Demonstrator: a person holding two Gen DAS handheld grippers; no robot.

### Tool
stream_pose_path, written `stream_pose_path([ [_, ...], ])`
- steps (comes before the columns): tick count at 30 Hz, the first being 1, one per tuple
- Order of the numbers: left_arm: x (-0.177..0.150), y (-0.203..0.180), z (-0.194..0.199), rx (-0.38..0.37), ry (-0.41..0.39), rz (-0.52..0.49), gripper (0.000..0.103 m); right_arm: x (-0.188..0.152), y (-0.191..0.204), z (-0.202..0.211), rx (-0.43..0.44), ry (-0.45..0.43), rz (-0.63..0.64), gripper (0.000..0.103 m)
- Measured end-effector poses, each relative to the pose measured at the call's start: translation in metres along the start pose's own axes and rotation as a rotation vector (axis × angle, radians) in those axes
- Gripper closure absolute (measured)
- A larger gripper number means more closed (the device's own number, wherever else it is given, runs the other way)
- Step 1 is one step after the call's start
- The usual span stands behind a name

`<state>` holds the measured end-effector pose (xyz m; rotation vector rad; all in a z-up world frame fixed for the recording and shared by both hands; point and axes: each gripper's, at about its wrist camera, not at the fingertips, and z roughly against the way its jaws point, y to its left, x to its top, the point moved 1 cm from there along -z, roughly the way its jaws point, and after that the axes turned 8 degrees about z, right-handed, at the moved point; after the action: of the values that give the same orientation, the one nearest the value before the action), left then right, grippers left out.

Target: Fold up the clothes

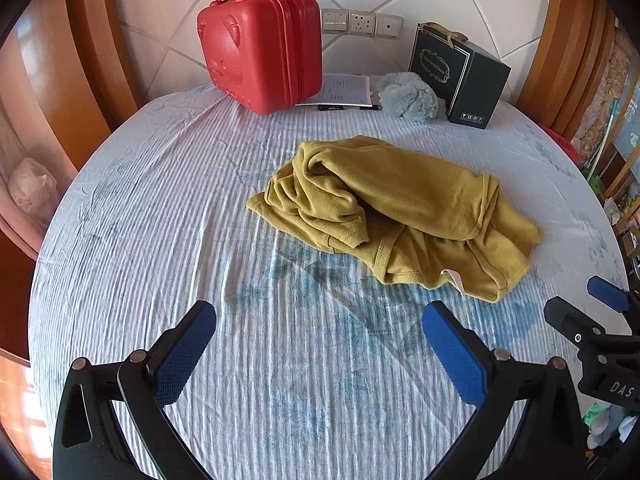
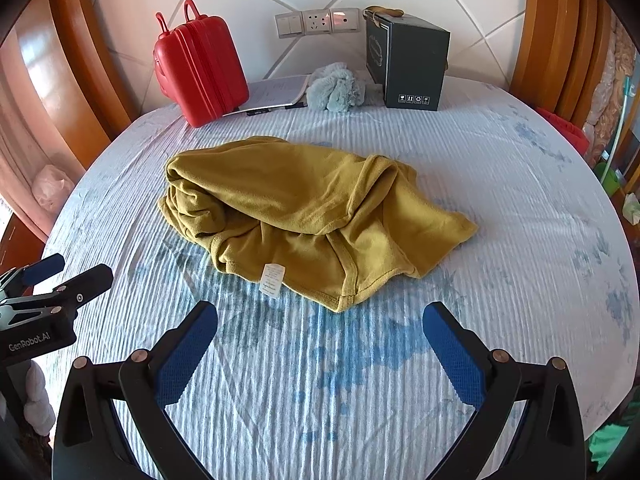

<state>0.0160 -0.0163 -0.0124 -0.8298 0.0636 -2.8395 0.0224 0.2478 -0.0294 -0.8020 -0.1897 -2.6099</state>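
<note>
- The left gripper (image 1: 319, 344) is hovering spread wide and empty over the bed (image 1: 160, 208).
- The right gripper (image 2: 320, 344) is doing likewise, jaws apart.
- A crumpled mustard garment (image 2: 304, 216) is lying mid-bed, just ahead of both.
- A red case (image 1: 260, 44) is standing by the headboard.

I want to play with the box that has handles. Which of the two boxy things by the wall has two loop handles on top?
The shiny red hard-shell case, left of the dark green cardboard box, which has only a ribbon.
</note>
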Motion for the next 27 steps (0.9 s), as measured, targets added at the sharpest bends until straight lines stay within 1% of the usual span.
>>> stream_pose_path([
  [27, 0.003, 0.003, -0.013, -0.020, 0.004, 0.010, 0.000, 0.000, -0.002, -0.011, 0.020, 0.027, -0.008, 0.000],
])
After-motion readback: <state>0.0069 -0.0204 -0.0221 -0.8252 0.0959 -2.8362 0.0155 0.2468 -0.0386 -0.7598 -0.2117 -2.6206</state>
